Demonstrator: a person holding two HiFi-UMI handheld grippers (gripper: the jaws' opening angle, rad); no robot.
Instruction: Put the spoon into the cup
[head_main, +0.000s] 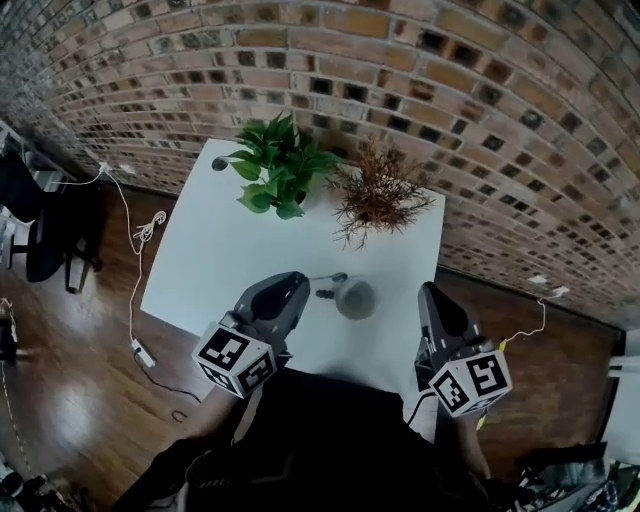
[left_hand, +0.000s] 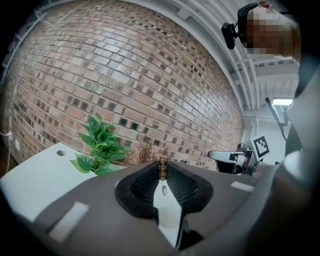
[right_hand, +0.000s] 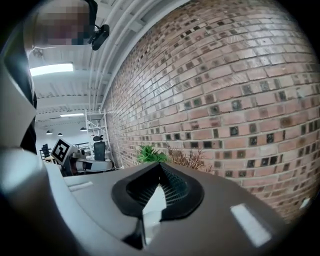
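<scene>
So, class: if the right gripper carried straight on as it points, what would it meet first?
The right gripper would probably meet the dried brown plant first; depth is unclear, so it might skim past.

You had no words, brand names or numbers to read anywhere in these views. The only sign-like marks were the black-and-white square markers (head_main: 236, 357) on the cubes (head_main: 470, 382) of your left gripper (head_main: 297, 284) and right gripper (head_main: 432, 292). Those were coded patterns, not letters or digits.
</scene>
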